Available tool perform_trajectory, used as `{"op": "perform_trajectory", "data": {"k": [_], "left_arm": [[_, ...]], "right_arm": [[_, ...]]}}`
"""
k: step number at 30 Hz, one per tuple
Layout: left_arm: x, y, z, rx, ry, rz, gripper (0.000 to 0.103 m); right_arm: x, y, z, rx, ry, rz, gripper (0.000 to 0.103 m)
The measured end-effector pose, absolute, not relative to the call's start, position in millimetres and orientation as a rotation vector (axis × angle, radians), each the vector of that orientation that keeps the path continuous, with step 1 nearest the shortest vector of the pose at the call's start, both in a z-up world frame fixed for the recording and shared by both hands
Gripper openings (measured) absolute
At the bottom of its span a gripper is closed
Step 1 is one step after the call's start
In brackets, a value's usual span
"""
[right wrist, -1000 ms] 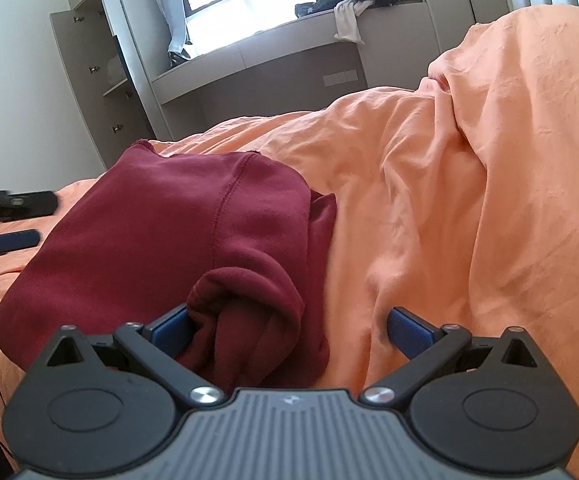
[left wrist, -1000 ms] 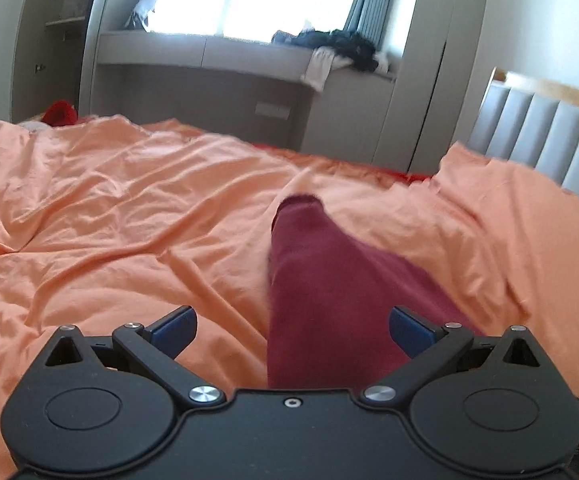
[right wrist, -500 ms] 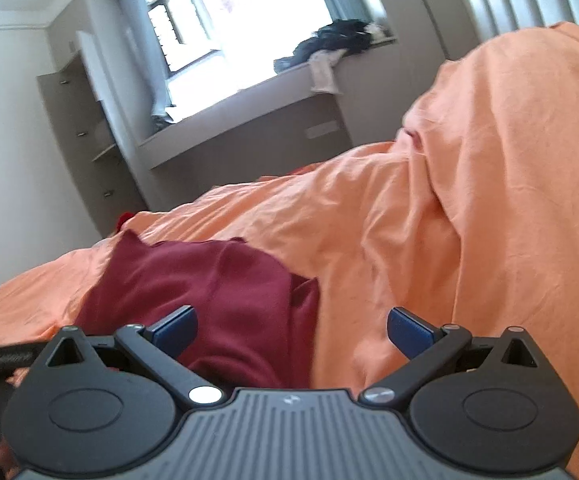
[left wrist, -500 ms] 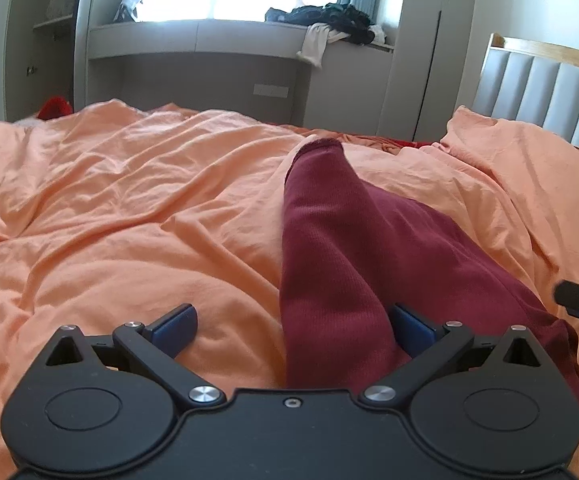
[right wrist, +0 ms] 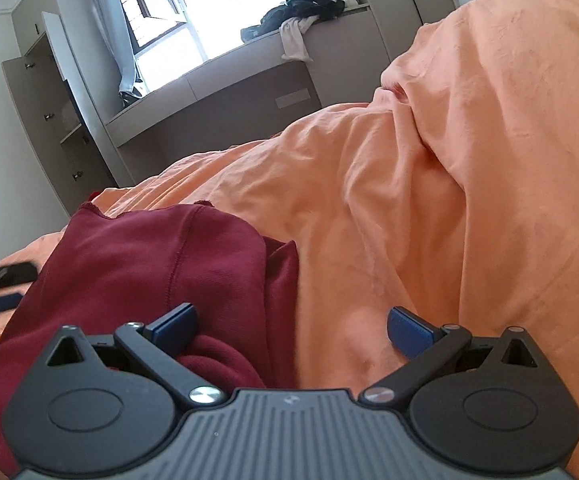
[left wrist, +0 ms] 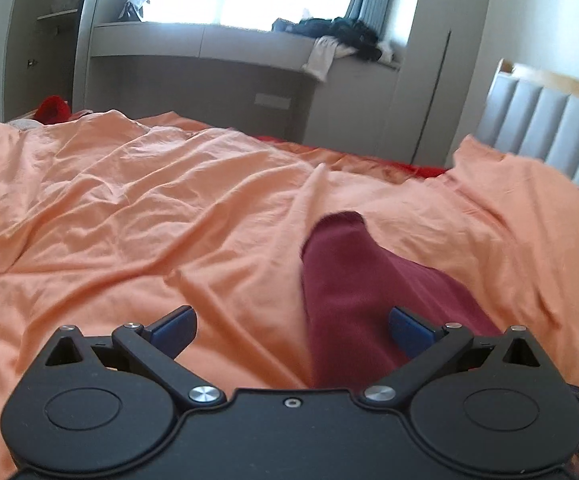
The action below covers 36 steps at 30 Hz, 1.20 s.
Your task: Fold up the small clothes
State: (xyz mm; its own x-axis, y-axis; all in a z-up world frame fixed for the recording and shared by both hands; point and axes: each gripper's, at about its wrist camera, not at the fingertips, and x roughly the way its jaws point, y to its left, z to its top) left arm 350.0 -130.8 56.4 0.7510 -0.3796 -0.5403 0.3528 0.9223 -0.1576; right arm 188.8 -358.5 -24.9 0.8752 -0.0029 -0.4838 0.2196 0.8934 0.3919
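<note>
Left wrist: maroon garment point(left wrist: 353, 292) runs lengthwise away from the spread, empty left tool point(left wrist: 291, 326); right tool point(right wrist: 291, 326) likewise apart.

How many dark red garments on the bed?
1: the dark red garment lies on the orange sheet, ahead of both open grippers. Another red item sits beyond the bed's far edge.

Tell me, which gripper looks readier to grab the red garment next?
Probably the right gripper: the maroon garment bunches beside its open left finger. The left gripper is open too.
</note>
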Motion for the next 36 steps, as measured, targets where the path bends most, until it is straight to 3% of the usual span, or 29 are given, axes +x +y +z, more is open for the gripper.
{"op": "perform_trajectory", "data": {"k": [6,13,23,36], "left_arm": [[372.5,-139.5,36.0,-0.021,0.683,-0.381,0.103],[339.0,-114.2,42.1,-0.105,0.687,-0.416,0.102],[277.4,-103.8,30.3,-0.114,0.639,-0.577,0.102],[271.6,-101.2,21.3,-0.097,0.603,-0.571,0.103]], "right_arm": [[191.0,-355.9,-19.0,0.414,0.513,-0.121,0.103],[182.4,-358.8,-11.0,0.409,0.462,-0.076,0.103],[188.0,-357.7,-19.1,0.506,0.413,-0.011,0.103],[198.8,-361.0,-47.5,0.680,0.483,0.007,0.103]]}}
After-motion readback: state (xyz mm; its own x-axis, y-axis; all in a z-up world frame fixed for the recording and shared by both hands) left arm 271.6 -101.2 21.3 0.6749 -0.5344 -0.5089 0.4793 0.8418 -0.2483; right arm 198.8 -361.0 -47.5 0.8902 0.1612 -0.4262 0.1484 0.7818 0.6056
